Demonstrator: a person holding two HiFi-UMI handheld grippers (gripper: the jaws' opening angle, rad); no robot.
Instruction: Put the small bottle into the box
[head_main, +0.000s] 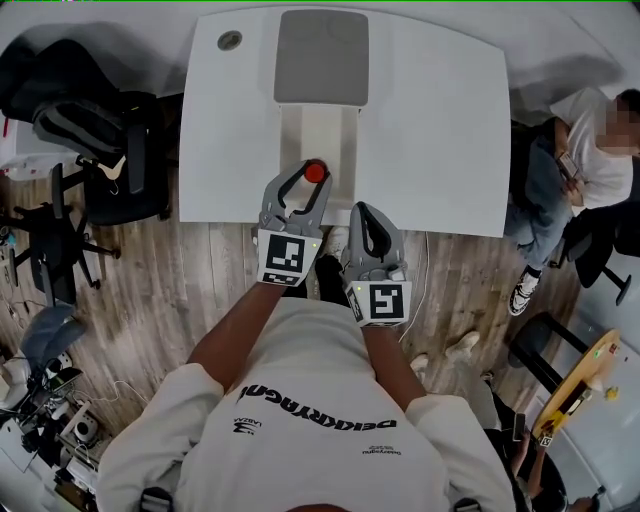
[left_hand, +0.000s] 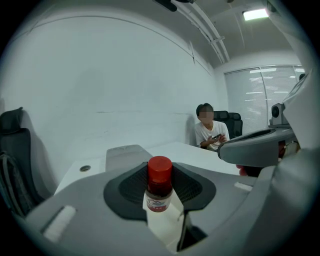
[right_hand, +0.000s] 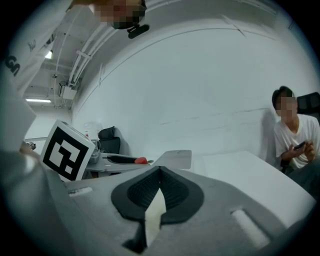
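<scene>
A white table (head_main: 440, 130) is seen from above, and a long cream box (head_main: 300, 135) is laid open on it, with a grey lid (head_main: 321, 55) lying at its far end. The left gripper (head_main: 311, 178) is held over the near end of the box, and its jaws are clamped around the small bottle (left_hand: 159, 184), which is kept upright between the black pads, red cap on top. Whether the bottle touches the box floor cannot be told. The right gripper (right_hand: 160, 172) is held just beside the left, at the table's near edge; its jaws are pressed together and nothing is held between them.
</scene>
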